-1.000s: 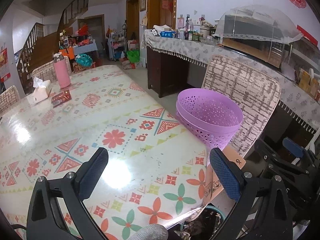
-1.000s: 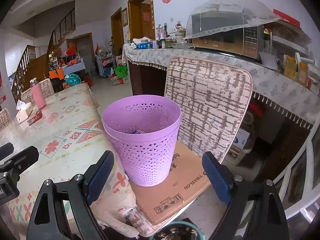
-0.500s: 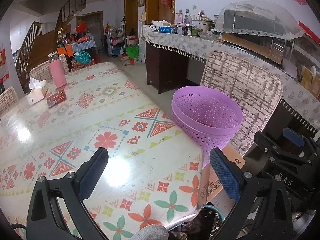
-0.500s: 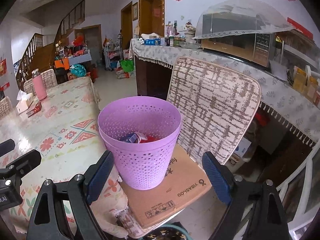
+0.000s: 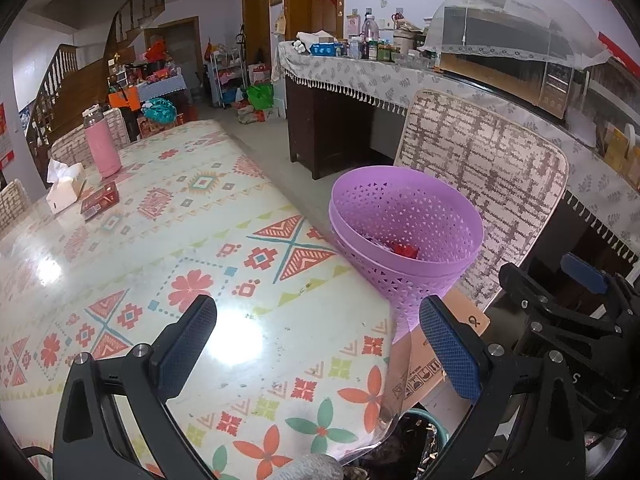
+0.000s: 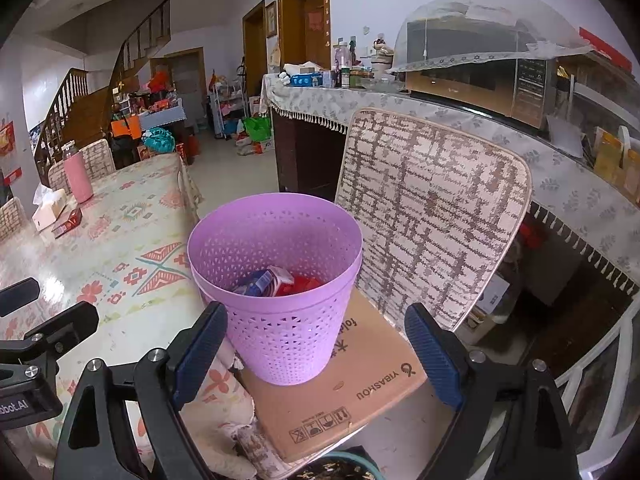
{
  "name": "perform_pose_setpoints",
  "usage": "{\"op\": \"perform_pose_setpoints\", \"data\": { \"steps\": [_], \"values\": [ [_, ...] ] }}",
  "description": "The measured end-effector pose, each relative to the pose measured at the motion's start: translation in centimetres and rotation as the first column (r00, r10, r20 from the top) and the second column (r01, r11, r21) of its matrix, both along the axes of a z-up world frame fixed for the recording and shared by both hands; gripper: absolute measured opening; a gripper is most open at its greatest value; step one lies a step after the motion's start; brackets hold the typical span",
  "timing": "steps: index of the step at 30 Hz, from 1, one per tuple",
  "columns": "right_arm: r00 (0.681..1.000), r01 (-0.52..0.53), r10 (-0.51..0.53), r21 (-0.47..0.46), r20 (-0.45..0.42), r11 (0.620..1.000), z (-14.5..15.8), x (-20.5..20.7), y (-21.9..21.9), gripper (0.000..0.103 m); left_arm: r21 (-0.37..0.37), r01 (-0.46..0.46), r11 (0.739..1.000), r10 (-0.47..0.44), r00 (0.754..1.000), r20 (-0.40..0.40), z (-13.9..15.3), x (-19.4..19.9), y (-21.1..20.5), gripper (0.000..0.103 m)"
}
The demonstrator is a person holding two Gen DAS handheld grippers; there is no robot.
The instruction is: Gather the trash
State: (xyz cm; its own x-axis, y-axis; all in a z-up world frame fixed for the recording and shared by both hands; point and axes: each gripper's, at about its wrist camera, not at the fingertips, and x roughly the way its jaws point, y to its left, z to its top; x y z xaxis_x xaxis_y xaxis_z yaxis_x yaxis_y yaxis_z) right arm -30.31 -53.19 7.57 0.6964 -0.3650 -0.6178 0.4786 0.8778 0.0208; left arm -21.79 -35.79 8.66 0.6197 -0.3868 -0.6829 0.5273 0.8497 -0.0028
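Both grippers, left [image 5: 318,354] & right [image 6: 316,354], gape empty w/ wrappers [image 6: 276,282] now showing inside purple bin [image 6: 280,300] on chair [image 6: 432,208] beside table [image 5: 160,240], so prob. that drop's done.

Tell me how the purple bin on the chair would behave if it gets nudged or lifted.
The bin is probably light: thin perforated plastic with only a few wrappers inside. It narrows toward its base and stands on loose cardboard, so a sideways push may well tip or slide it. The walls likely flex if squeezed.
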Motion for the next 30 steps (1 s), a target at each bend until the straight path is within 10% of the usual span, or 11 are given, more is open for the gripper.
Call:
{"op": "perform_pose_setpoints", "data": {
  "steps": [30],
  "values": [
    [0.999,0.037,-0.037,0.003,-0.036,0.999,-0.4,-0.4,-0.5,0.093,-0.024,0.041,0.999,-0.042,0.999,-0.032,0.0,0.4,-1.3,0.101]
  ]
}}
